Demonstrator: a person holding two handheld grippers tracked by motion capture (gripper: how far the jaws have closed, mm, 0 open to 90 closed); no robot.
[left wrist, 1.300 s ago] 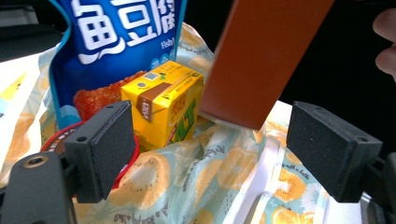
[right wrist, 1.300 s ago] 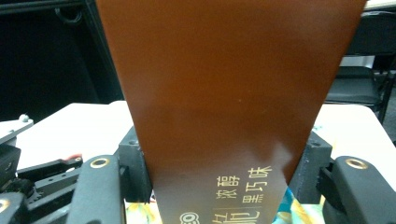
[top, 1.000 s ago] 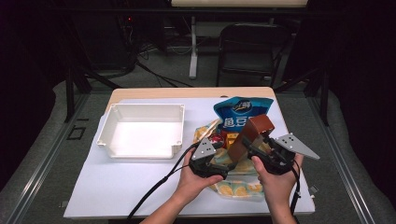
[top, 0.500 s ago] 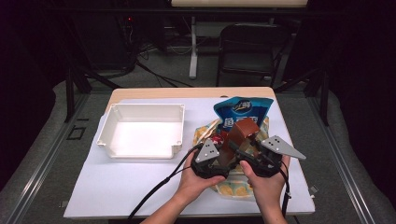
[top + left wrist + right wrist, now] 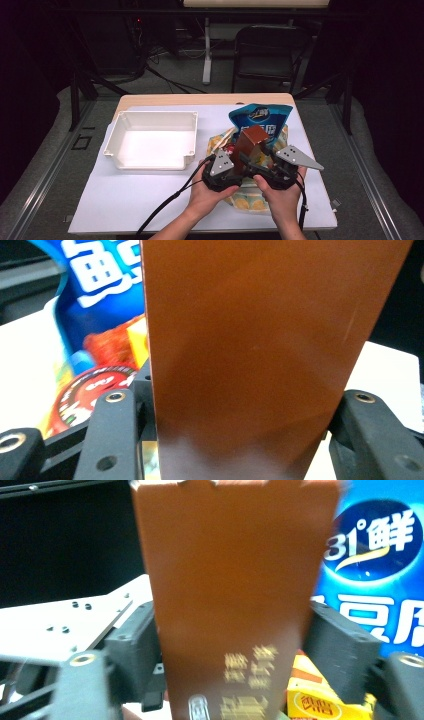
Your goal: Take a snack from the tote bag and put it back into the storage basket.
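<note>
Looks like a lab recording booth, not a home: dark curtained surround, metal frame legs (image 5: 79,95), loose cables on the floor (image 5: 165,55), an empty black chair (image 5: 265,52) well beyond the fingers, white sheet-covered table (image 5: 130,200) under them, grey carpet around it.

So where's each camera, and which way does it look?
High view: above the person's side, facing forward and down at the table; forearms, left gripper and right gripper show.
Left gripper view: on the left gripper, looking along its jaws, just closing around the brown box.
Right gripper view: on the right gripper; its jaws, just opening, flank that box.
Shared: brown box, blue bag.
</note>
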